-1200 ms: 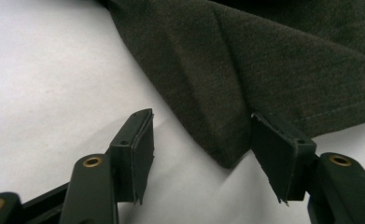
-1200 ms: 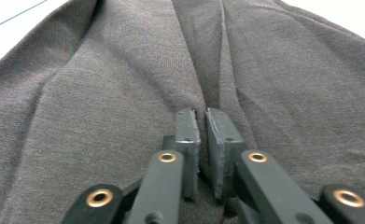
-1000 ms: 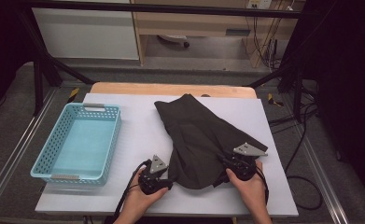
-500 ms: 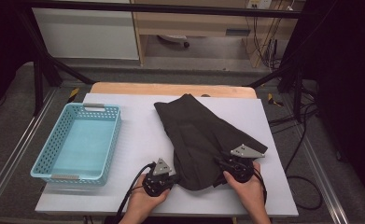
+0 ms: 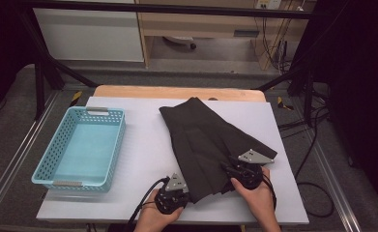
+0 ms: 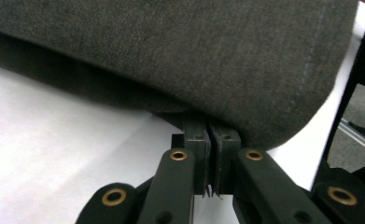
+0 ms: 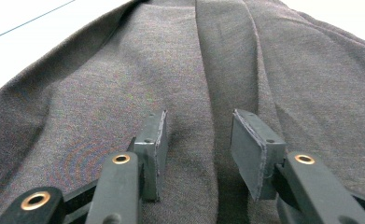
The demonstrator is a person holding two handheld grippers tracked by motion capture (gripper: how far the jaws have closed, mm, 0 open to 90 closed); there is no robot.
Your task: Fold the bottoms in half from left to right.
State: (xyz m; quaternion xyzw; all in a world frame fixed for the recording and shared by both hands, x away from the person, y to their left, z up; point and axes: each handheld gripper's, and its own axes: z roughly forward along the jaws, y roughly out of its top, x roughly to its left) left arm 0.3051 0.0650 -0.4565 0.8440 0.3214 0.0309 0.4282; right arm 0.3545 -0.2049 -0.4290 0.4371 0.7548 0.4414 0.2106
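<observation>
The garment (image 5: 206, 140) is plain dark charcoal grey, with a fine speckled weave and a faint line of stitching. Left of it stands a light turquoise basket (image 5: 51, 162) with perforated walls. Beneath it, the table (image 5: 143, 159) is plain white, edged behind in pale wood.

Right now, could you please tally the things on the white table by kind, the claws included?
Dark grey garment: 1
Light blue basket: 1
Claws: 2, left claw and right claw
Total: 4
</observation>
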